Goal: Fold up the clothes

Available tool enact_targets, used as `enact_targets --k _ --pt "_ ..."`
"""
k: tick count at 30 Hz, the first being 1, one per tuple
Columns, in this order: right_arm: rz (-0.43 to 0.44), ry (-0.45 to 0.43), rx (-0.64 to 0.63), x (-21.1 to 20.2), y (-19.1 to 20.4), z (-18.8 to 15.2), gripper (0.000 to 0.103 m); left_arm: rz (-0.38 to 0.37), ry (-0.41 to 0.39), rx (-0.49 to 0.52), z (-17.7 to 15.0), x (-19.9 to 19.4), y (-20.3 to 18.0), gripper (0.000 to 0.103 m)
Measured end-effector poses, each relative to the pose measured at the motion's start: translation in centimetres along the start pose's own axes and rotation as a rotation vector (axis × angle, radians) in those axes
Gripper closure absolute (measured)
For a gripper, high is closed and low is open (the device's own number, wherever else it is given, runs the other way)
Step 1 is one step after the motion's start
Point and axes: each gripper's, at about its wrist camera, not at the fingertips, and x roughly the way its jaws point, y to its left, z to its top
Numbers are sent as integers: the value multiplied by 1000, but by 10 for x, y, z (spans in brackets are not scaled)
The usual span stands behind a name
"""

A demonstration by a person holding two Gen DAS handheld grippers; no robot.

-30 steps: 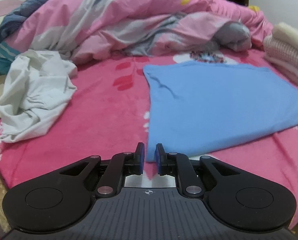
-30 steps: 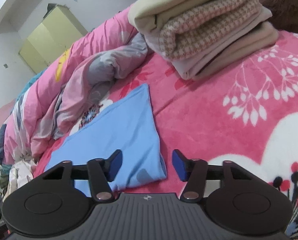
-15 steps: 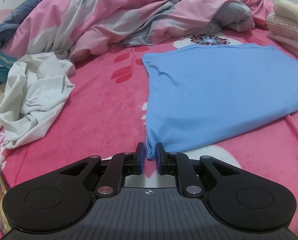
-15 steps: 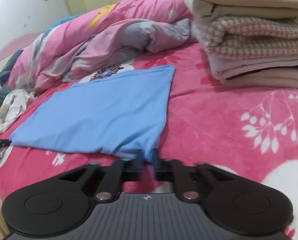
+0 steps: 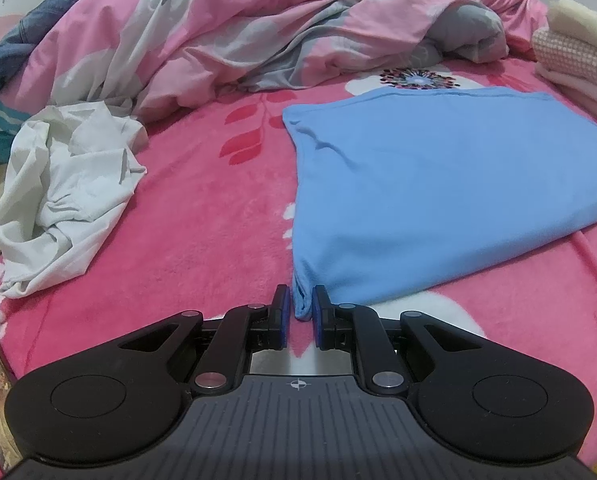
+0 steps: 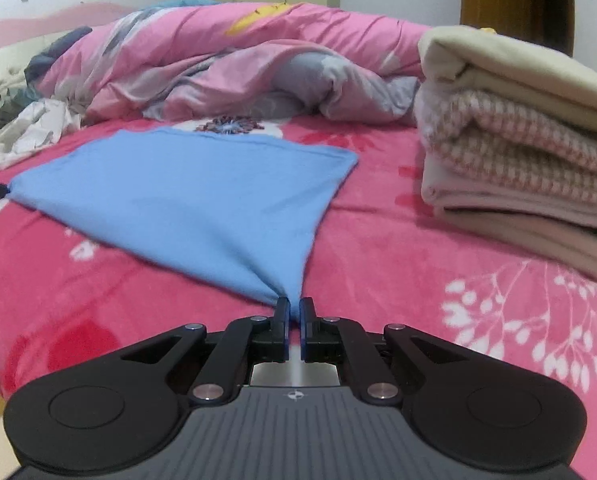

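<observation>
A big bed (image 5: 202,216) with a fuzzy pink flowery blanket fills the room, with a rumpled pink quilt (image 5: 226,28) at the back, a crumpled white cloth (image 5: 66,184) to the left of the blue shirt (image 5: 430,184), and a stack of folded clothes (image 6: 522,152) to its right. The blue shirt lies flat in the middle of the bed. The left hand-held gripper (image 5: 297,312) is almost closed around the shirt's near left corner, and the right hand-held gripper (image 6: 294,316) pinches the near right corner tight.
</observation>
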Motion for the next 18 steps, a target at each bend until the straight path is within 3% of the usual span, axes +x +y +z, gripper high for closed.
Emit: enact_targets --k 6,9,12,15,18 --pt "-108 1 -1 -20 -1 -6 99 -16 -3 -23 0 0 4 91" --pt "-92 -14 94 -31 -3 0 98 -24 -4 -35 0 0 5 91" --pt "30 -46 311 -36 -13 5 97 -29 -5 -42 0 0 6 91" --pt "211 -20 600 -22 -28 5 95 -35 -5 -50 -1 0 8 91" --pt "323 11 779 -4 -35 1 94 -46 -4 -63 -1 0 10 91"
